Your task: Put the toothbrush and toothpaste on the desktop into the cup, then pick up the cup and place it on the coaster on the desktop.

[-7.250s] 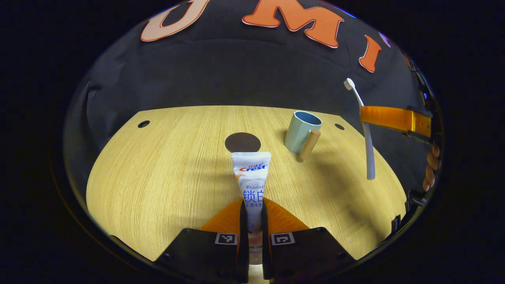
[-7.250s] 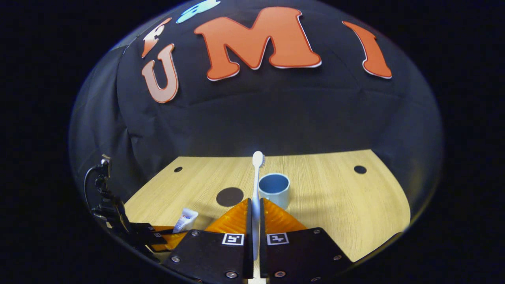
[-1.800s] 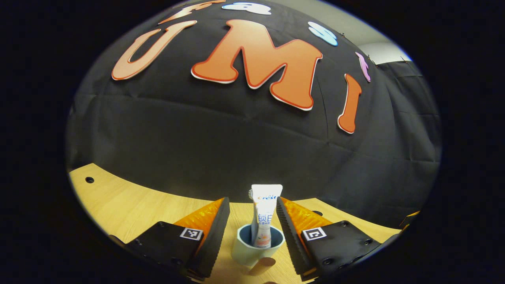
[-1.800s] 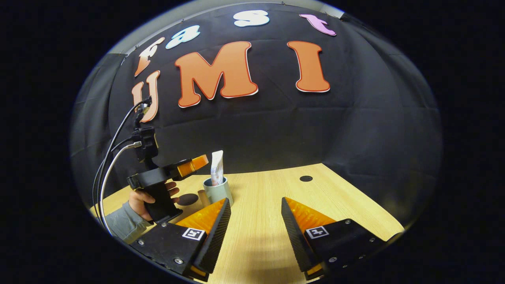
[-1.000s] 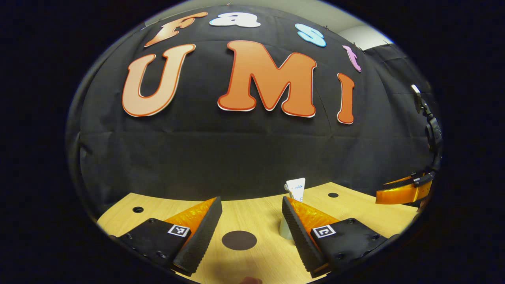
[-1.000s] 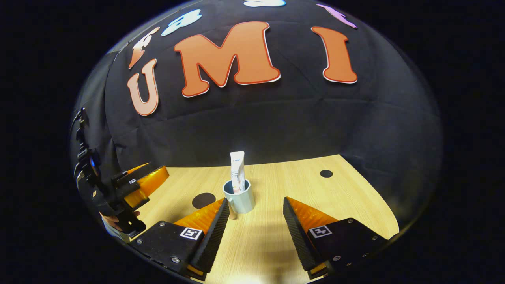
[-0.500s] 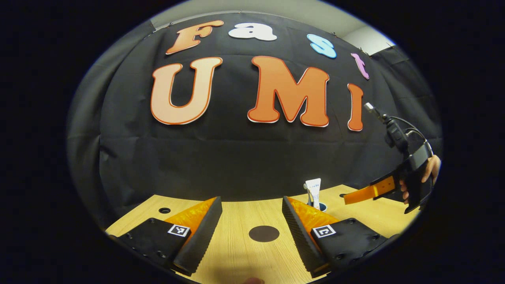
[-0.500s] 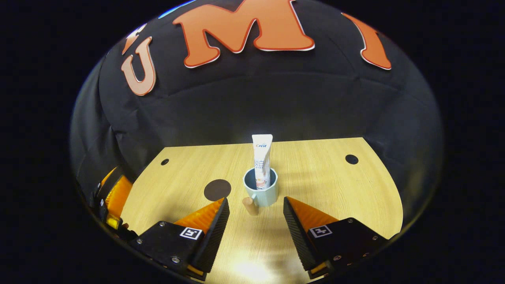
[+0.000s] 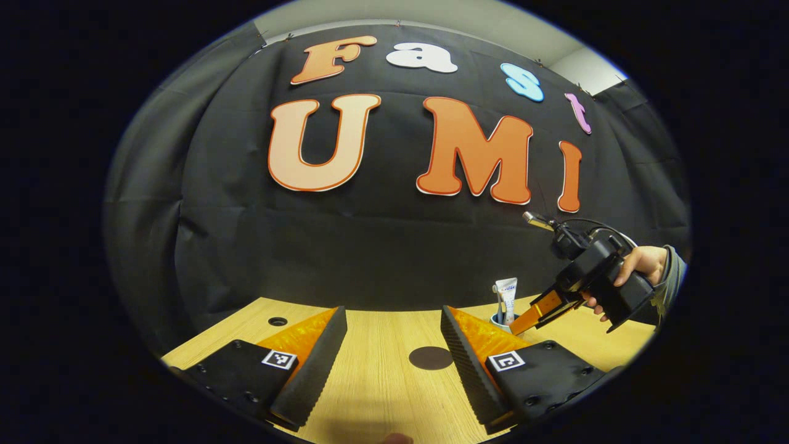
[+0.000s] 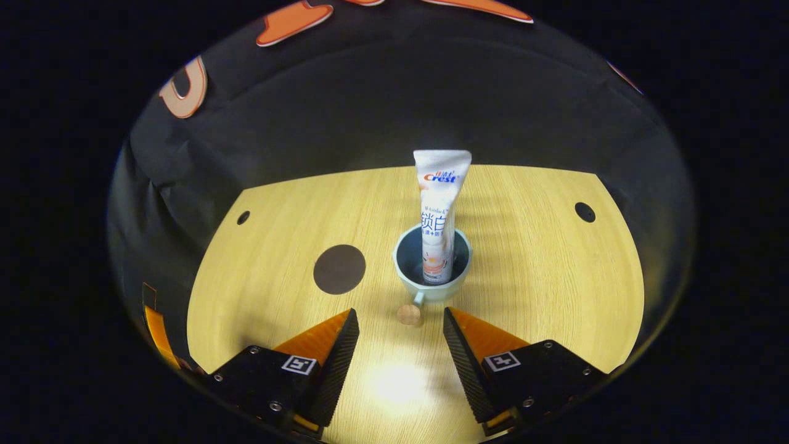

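The desk (image 10: 530, 271) was pale wood with a fine straight grain, its far edge cut square at the corners and drilled with small round holes. On it stood the cup (image 10: 433, 285), a pale blue-green mug with a darker blue inside and a rounded wooden handle (image 10: 408, 314) that pointed toward the near edge. The toothpaste (image 10: 439, 213), a smooth white tube with a flat crimped end uppermost, stood upright in the cup, cap end down. In the left gripper view the cup (image 9: 497, 320) showed small at the far right of the desk, with the tube (image 9: 508, 299) and the thin white toothbrush (image 9: 498, 301) rising from it side by side. The coaster (image 10: 339, 269), a flat dark brown disc, lay on the bare wood to the left of the cup, near it but apart; in the left gripper view it (image 9: 431, 357) sat between the left gripper's fingers, farther off.

The right gripper (image 10: 399, 320) hung above the desk looking down, its ribbed black pads backed by orange wedges spread wide and empty, the cup's handle just beyond the gap between the tips. In the left gripper view that gripper (image 9: 537, 310) tilted down beside the cup, held by a hand (image 9: 635, 271) in a grey sleeve. The left gripper (image 9: 393, 317) also stood wide open, holding nothing, low over the near part of the desk.
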Demonstrator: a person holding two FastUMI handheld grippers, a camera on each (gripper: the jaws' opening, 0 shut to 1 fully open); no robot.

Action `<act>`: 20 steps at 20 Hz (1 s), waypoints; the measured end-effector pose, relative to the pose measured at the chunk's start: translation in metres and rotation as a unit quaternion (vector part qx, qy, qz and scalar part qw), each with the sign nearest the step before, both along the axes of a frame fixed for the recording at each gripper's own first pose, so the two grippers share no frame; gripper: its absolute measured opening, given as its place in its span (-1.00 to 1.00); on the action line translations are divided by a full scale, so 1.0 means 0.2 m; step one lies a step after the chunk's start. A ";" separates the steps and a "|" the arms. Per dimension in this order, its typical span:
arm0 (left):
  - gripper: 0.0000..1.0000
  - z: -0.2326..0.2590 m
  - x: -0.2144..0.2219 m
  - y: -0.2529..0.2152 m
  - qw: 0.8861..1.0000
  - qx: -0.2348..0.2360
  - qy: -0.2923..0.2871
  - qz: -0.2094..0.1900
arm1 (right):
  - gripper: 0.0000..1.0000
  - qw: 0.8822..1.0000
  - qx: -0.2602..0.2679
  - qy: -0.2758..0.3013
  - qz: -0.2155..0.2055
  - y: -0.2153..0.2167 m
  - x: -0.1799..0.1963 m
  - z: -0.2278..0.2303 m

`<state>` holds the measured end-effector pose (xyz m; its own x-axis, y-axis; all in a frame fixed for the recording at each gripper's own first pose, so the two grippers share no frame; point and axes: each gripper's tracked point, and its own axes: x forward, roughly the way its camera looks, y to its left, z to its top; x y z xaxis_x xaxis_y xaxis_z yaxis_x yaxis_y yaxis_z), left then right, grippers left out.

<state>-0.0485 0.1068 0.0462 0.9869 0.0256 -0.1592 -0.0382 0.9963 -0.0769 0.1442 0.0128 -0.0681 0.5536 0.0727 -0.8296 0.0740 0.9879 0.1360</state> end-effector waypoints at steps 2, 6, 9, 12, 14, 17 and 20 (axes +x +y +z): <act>0.94 -0.04 0.00 0.04 1.000 -0.007 0.003 0.005 | 0.65 1.000 -0.003 0.028 -0.006 0.01 0.04 -0.06; 0.94 -0.13 -0.03 0.11 0.999 -0.018 0.022 0.017 | 0.61 0.997 -0.029 0.076 -0.019 0.00 0.10 -0.21; 1.00 -0.20 -0.05 0.14 0.999 -0.019 0.041 0.025 | 0.58 0.992 -0.068 0.104 -0.024 -0.06 0.09 -0.35; 0.95 -0.23 -0.05 0.17 0.998 -0.024 0.044 0.030 | 0.43 0.989 -0.047 0.131 -0.046 -0.03 0.09 -0.43; 0.94 -0.23 -0.06 0.17 0.998 -0.028 0.047 0.030 | 0.29 0.988 -0.046 0.134 -0.062 -0.05 0.11 -0.44; 0.95 -0.26 -0.07 0.16 0.998 -0.034 0.053 0.029 | -0.14 0.987 -0.047 0.135 -0.073 -0.08 0.12 -0.43; 0.95 -0.28 -0.07 0.15 0.997 -0.040 0.060 0.028 | -0.40 0.989 -0.055 0.123 -0.063 -0.07 0.14 -0.45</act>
<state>-0.0633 0.1365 -0.0099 0.9580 0.0625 -0.2799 -0.1075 0.9831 -0.1484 0.1718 -0.0007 -0.1571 0.3334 -0.0821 -0.9392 0.2149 0.9766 -0.0091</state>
